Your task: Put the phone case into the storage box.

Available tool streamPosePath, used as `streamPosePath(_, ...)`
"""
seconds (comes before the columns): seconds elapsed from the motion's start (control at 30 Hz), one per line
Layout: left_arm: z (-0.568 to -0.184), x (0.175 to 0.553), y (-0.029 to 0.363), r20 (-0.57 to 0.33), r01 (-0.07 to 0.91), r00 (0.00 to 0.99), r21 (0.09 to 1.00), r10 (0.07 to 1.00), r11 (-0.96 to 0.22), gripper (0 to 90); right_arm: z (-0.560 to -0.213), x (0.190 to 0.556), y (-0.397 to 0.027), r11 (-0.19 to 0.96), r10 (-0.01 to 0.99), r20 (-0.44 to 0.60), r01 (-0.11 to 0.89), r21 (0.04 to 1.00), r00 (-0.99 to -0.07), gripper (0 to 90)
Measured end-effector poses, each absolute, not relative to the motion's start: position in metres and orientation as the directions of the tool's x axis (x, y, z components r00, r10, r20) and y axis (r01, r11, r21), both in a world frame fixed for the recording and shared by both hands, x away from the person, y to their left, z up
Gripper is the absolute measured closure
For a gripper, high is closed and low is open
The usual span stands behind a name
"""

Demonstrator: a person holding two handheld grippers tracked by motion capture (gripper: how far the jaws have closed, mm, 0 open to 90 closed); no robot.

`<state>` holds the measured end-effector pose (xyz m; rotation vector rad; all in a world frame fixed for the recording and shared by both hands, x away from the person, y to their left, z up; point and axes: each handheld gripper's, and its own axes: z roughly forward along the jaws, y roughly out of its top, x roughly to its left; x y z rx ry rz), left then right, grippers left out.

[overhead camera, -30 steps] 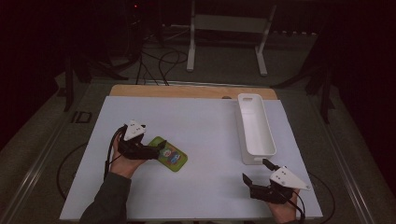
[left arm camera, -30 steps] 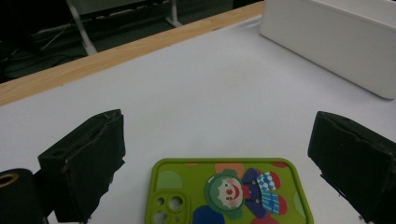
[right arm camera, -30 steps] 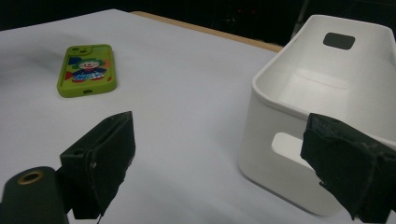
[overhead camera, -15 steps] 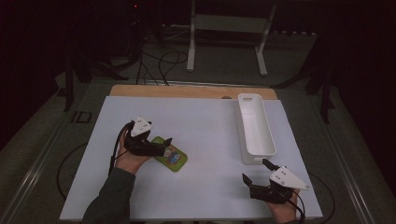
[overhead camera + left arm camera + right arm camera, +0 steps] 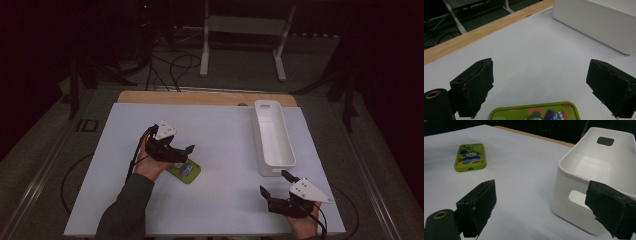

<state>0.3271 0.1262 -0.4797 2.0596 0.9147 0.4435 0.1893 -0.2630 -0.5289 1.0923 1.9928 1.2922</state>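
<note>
Green phone case (image 5: 184, 171): flat on white worktop (image 5: 225, 140), left of frame centre, long axis running lower right. Left tongs (image 5: 181, 155): spread wide, empty, directly over its near end, nearer hand. Right tongs (image 5: 272, 184): spread, empty, lower right, beside white bin (image 5: 272, 135).

A long white bin (image 5: 273, 136) stood on the white table (image 5: 225, 130), right of the middle of the high view. It was open on top and had a hole in each end wall. A strip of wood (image 5: 200, 97) ran along the table's far edge. Behind it, near the top, were metal stand legs (image 5: 242, 42) and black cables (image 5: 172, 65) on the dark floor.
</note>
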Motion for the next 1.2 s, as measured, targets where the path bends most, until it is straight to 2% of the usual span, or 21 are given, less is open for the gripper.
streamPosePath(0.1, -0.480, 0.330, 0.123, -0.005, 0.449, 0.675, 0.797, 0.738, -0.405, 9.0, -0.529, 0.189, -0.263, 0.217, 0.843, 0.004, 0.347, 0.913, -0.539, 9.8)
streamPosePath(0.17, -0.480, 0.332, 0.122, -0.008, 0.447, 0.677, 0.798, 0.736, -0.403, 14.7, -0.529, 0.190, -0.262, 0.219, 0.841, 0.003, 0.346, 0.912, -0.541, 9.8)
streamPosePath(0.4, -0.481, 0.338, 0.117, -0.022, 0.456, 0.688, 0.791, 0.726, -0.408, 24.3, -0.530, 0.190, -0.262, 0.217, 0.842, 0.006, 0.348, 0.912, -0.540, 9.9)
streamPosePath(0.57, -0.486, 0.343, 0.110, -0.017, 0.472, 0.691, 0.768, 0.723, -0.433, 39.1, -0.530, 0.189, -0.262, 0.217, 0.842, 0.005, 0.347, 0.912, -0.540, 9.8)
streamPosePath(0.8, -0.490, 0.347, 0.104, -0.048, 0.484, 0.712, 0.756, 0.700, -0.441, 52.8, -0.529, 0.189, -0.263, 0.217, 0.842, 0.005, 0.346, 0.913, -0.540, 9.8)
streamPosePath(0.83, -0.492, 0.349, 0.103, -0.058, 0.489, 0.724, 0.746, 0.687, -0.452, 57.1, -0.529, 0.189, -0.263, 0.217, 0.842, 0.004, 0.346, 0.913, -0.540, 9.8)
streamPosePath(0.9, -0.494, 0.350, 0.101, -0.073, 0.501, 0.727, 0.737, 0.683, -0.454, 58.4, -0.529, 0.189, -0.263, 0.218, 0.842, 0.004, 0.346, 0.913, -0.540, 9.8)
streamPosePath(0.93, -0.495, 0.351, 0.100, -0.075, 0.502, 0.730, 0.733, 0.679, -0.459, 62.5, -0.529, 0.189, -0.263, 0.218, 0.842, 0.003, 0.345, 0.913, -0.540, 9.8)
streamPosePath(1.07, -0.500, 0.354, 0.094, -0.095, 0.520, 0.737, 0.712, 0.669, -0.472, 68.6, -0.529, 0.189, -0.262, 0.219, 0.841, 0.003, 0.346, 0.912, -0.540, 9.8)
streamPosePath(1.2, -0.504, 0.355, 0.087, -0.099, 0.532, 0.744, 0.686, 0.661, -0.496, 79.5, -0.529, 0.189, -0.263, 0.219, 0.841, 0.003, 0.345, 0.912, -0.541, 9.8)
